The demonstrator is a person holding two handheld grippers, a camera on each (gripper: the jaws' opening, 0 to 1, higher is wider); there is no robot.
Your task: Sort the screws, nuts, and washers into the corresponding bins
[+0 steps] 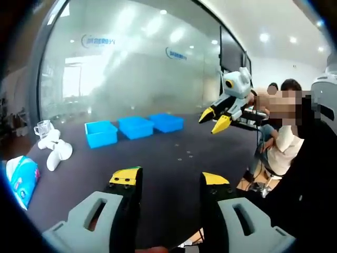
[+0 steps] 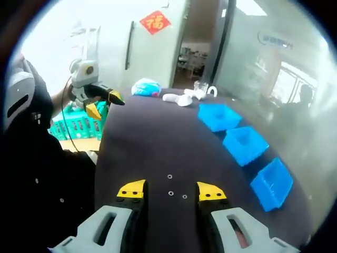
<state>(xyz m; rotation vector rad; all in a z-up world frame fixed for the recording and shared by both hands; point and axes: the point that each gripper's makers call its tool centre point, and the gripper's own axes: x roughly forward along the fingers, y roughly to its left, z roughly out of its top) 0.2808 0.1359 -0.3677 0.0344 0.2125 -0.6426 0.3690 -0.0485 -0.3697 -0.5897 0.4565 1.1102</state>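
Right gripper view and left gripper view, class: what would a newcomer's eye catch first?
Three blue bins line one side of the dark table. Small metal parts lie just ahead of the open right claw. In the left gripper view, the left claw is open too.

We see three open blue bins [image 2: 246, 144] sitting upright in a row on the dark table top, just beside one another. A few small silvery fasteners [image 2: 170, 193] lie loose on the cloth, well apart from the bins.
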